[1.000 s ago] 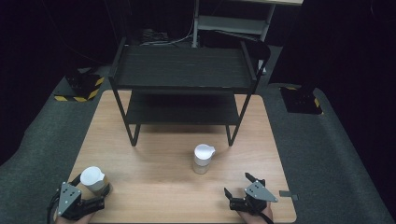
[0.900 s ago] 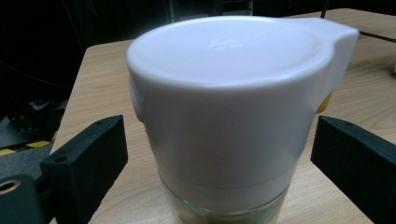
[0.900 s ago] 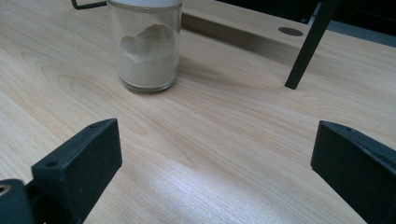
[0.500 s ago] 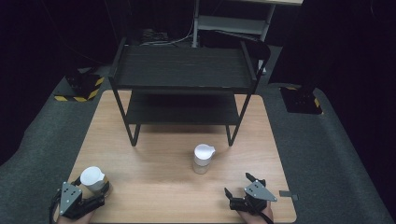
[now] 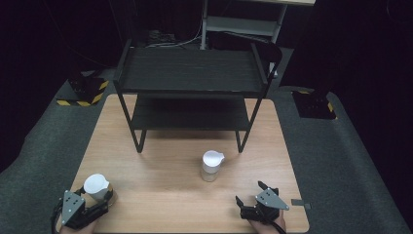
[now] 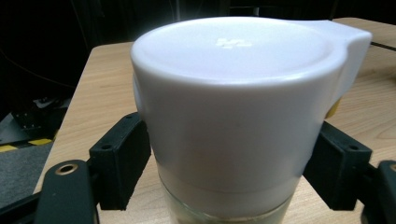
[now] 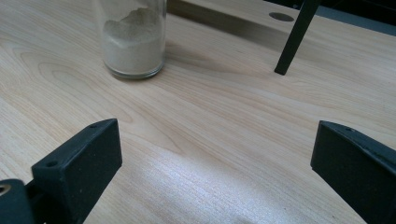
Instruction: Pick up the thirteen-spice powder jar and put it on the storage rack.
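White-lidded jar point(image 6: 233, 121) stands upright at the near left corner of the wooden table point(image 5: 160, 165), its glass base showing below the lid in the left gripper view. Left gripper point(image 5: 100, 202) has its two black jaws on either side of the jar; they have just been closing and now sit against its lid, gripping it. Further out, near the table's middle, a second jar point(image 5: 212, 165) with a white spouted lid holds pale powder and stands just in front of the black two-tier rack point(image 5: 190, 83). Right gripper point(image 5: 253, 197) rests at the near right edge, its jaws spread wide with bare wood between them, well apart from that second jar.
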`<move>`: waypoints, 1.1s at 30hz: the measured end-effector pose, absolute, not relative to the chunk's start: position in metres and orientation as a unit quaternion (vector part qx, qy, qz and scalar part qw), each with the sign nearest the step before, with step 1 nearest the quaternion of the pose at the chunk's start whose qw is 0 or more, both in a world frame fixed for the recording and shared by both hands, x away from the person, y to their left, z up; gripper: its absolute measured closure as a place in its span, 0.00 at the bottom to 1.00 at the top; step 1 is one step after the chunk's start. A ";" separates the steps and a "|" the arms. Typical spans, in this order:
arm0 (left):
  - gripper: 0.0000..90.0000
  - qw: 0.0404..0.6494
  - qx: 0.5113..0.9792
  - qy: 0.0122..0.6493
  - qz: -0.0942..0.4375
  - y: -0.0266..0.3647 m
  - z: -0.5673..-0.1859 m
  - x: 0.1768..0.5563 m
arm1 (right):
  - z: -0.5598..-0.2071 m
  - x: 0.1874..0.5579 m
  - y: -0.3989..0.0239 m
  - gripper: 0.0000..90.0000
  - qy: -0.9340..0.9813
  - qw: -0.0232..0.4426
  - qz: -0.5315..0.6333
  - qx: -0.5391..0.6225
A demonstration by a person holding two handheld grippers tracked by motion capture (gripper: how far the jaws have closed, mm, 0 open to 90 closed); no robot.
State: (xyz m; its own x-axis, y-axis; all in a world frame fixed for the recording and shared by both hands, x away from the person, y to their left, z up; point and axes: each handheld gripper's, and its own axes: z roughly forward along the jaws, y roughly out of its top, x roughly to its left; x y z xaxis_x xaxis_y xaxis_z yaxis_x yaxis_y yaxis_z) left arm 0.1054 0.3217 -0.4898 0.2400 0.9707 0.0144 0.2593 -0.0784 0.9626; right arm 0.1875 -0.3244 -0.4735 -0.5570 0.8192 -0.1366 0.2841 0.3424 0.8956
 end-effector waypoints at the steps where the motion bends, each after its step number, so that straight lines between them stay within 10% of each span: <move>1: 0.30 0.472 0.631 0.486 0.377 0.322 -0.490 0.106 | -0.473 0.187 -0.324 0.01 0.762 0.301 0.444 0.362; 33: 0.34 0.475 0.636 0.480 0.374 0.325 -0.481 0.106 | -0.470 0.190 -0.327 0.02 0.767 0.292 0.438 0.367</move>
State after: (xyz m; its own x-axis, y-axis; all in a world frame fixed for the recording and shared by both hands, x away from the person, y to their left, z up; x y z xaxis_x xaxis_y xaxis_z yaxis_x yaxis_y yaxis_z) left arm 0.1059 0.3254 -0.4809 0.2606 0.9652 0.0205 0.2556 -0.0894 0.9626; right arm 0.1895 -0.3268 -0.4702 -0.5597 0.8189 -0.1269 0.3076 0.3475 0.8858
